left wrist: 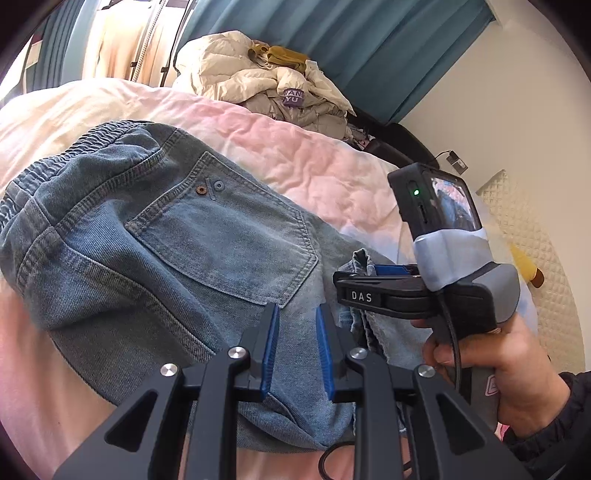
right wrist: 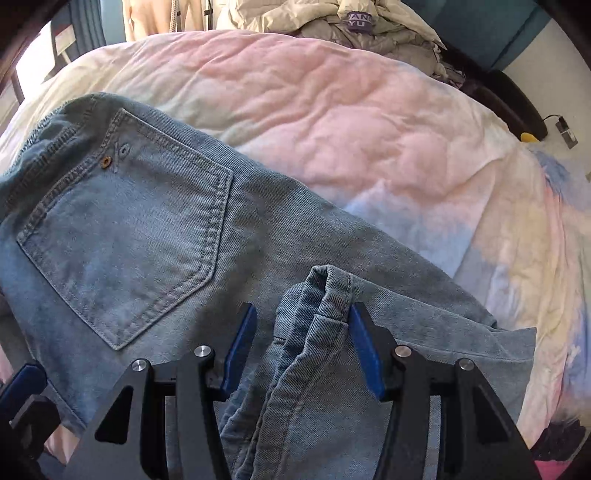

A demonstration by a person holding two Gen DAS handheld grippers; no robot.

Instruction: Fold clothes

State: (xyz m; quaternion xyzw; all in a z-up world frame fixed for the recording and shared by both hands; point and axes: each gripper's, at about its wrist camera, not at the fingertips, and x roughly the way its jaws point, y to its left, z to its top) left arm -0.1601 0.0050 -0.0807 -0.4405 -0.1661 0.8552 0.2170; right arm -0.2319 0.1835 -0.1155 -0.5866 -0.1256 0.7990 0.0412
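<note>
On the pink duvet [right wrist: 369, 122] the folded jeans [right wrist: 122, 229] lie pocket-up, their hem [right wrist: 325, 295] doubled back at six o'clock between the right gripper [right wrist: 303, 332]'s spread jaws, apparently being released, while the left gripper [left wrist: 295, 339] hovers slightly parted, empty.

jeans [right wrist: 155, 236] cut off at left and bottom edges, cream jacket [right wrist: 325, 18] cropped at top, wall socket [right wrist: 565, 129] tiny

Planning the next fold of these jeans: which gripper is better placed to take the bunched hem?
Right. The right gripper has its jaws either side of the bunched hem, not pinching it. The left gripper hangs over flat denim below the back pocket, nothing between its jaws.
</note>
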